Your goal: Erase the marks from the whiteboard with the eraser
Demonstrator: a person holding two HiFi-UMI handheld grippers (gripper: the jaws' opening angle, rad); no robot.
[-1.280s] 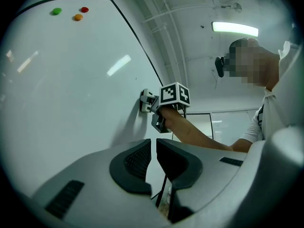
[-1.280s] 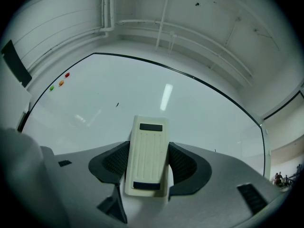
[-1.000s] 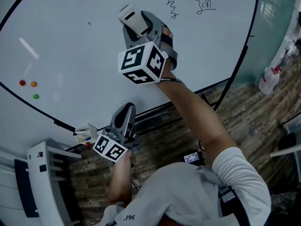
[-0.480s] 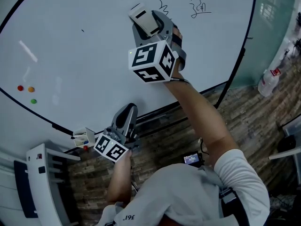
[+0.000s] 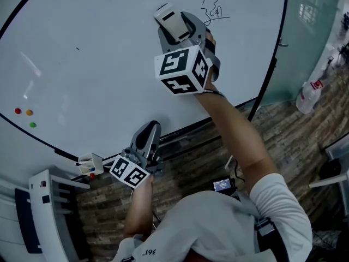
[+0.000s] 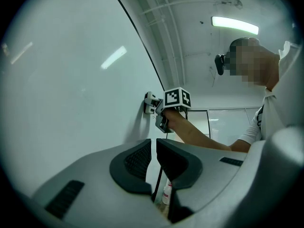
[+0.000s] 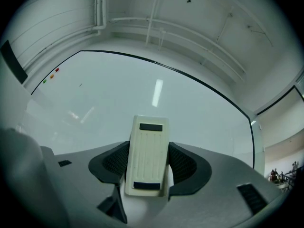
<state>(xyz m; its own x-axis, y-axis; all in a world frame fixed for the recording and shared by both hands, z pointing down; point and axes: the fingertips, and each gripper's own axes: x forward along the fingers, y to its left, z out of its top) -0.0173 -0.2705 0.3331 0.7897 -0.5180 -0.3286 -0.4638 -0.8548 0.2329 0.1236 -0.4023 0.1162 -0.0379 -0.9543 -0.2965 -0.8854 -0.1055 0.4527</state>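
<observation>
**Right gripper** [image 7: 148, 166]: jaws pinch the eraser [image 7: 146, 155] by its two long sides. The pads reach about halfway up its length, and the upper half stands clear of the jaws. In the head view this gripper [image 5: 179, 27] is raised to the upper part of the whiteboard [image 5: 98, 64], and its marker cube [image 5: 183, 70] faces the camera.

**Left gripper** [image 6: 153, 161]: jaws drawn together to a thin slit with nothing between them. It is held low, off the whiteboard's bottom edge [image 5: 144, 138].

**Eraser**: cream plastic back, ribbed lengthwise, with a dark strip at each end. The left gripper view shows it [image 6: 150, 102] against the whiteboard surface. The wiping face cannot be seen in any view.

**Marks** [image 5: 214, 11]: a small cluster of dark handwritten strokes near the whiteboard's top right corner, just beside the eraser [image 5: 170, 19] on its right. They are too small to read, and their left end runs close to the gripper body. A single small dot [image 5: 77, 48] sits well apart, towards the left.

**Magnets** [image 5: 26, 115]: red, orange and green, near the whiteboard's left edge.

**Holder** [image 5: 90, 163]: a small white item on the bottom edge. Its contents cannot be made out.
</observation>
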